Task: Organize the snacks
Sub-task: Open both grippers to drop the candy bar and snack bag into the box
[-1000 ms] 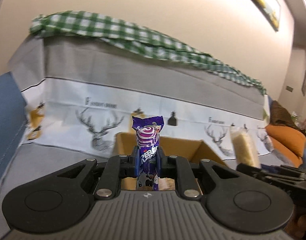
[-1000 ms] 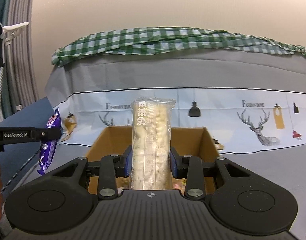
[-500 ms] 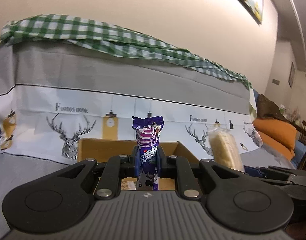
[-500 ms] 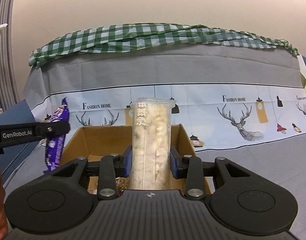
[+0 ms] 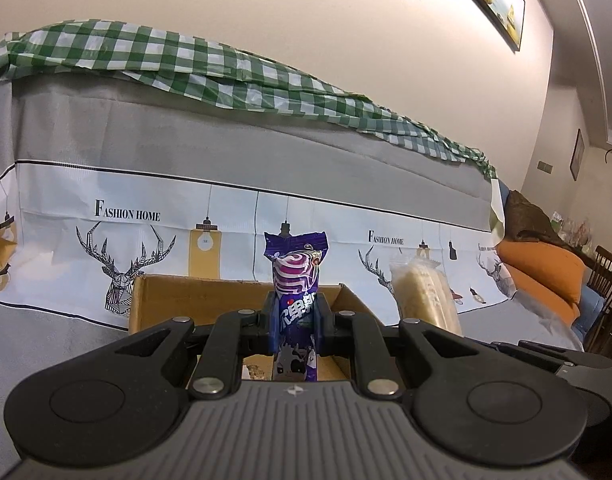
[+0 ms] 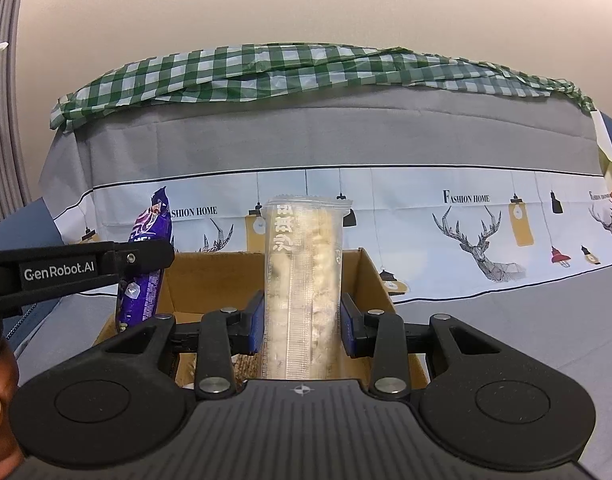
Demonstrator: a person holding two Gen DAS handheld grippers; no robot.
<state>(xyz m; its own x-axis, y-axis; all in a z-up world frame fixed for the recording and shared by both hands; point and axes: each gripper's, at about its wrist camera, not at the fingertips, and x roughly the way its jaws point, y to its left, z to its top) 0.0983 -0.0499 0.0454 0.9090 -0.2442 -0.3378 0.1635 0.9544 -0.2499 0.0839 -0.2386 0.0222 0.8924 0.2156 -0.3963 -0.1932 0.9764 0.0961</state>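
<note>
**Two snacks held over the box**

The left gripper [image 5: 297, 322] was pinched nearly closed on a purple snack packet [image 5: 297, 276], which stood upright between the blue pads with its crimped top sticking up above them. The right gripper [image 6: 302, 322] stood a little wider, its pads pressed against both sides of a clear pack of pale rice-crisp bars [image 6: 304, 280], also upright (white characters ran down the wrapper). Both packets hung over or just in front of an open cardboard box [image 6: 369, 276] on the grey cover, with some loose items dimly visible in its bottom. From the right side the purple packet sat at the box's left edge. Behind the box rose a deer-print cloth [image 5: 122, 256] reading "Fashion Home", with a green checked cloth [image 6: 306, 72] bunched along its top
</note>
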